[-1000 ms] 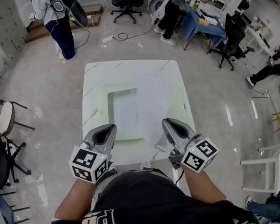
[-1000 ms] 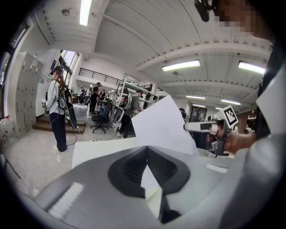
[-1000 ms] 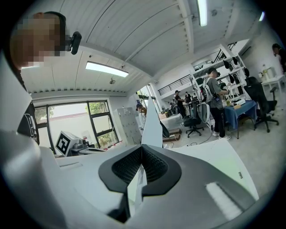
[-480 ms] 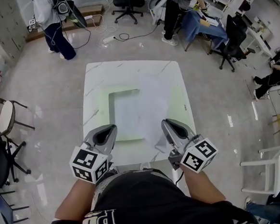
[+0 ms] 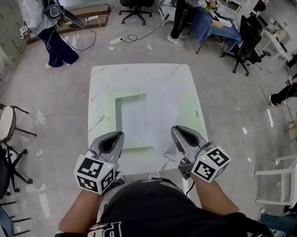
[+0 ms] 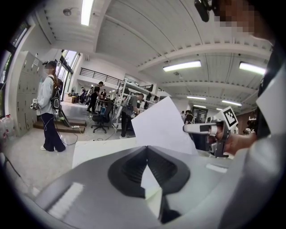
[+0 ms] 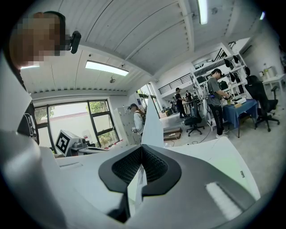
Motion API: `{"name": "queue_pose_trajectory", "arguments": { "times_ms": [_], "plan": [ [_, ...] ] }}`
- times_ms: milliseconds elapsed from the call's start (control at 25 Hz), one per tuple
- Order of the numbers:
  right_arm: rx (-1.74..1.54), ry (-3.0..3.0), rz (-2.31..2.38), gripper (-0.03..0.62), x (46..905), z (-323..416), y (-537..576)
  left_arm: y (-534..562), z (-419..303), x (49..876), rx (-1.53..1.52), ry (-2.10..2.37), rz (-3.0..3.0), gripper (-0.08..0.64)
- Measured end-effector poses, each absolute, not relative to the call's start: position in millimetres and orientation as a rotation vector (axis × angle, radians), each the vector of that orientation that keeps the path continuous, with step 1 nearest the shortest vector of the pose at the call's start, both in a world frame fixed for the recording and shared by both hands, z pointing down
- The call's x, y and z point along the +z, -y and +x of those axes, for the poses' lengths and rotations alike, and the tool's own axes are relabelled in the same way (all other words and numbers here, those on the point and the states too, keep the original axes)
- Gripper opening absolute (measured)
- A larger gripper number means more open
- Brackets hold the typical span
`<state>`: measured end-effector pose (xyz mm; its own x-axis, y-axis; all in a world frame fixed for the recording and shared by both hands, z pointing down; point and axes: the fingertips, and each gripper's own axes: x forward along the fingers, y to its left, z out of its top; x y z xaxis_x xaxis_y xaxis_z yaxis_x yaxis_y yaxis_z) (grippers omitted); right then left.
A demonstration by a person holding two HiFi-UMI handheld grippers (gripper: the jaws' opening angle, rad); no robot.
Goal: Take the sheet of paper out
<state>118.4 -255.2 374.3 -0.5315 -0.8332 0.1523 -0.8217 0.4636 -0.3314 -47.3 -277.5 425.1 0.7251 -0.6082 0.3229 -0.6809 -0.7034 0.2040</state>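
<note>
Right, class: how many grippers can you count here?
2. The left gripper is over the table's near left edge, jaws together. The right gripper is over its near right edge, shut on the sheet's corner.

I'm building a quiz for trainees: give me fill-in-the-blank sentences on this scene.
The sheet of paper is pinched by the ___ hand-held gripper. The table top is ___. The folder lying on it is pale ___. Missing words: right; white; green.
</note>
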Motion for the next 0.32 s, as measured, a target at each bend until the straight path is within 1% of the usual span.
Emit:
{"name": "queue_pose_trajectory", "arguments": {
  "times_ms": [320],
  "plan": [
    [-0.589, -2.656, -1.493, 0.002, 377.2, 120.8, 256.8, 278.9, -45.4, 425.2, 0.336, 1.009, 2.621, 0.057]
  ]
}}
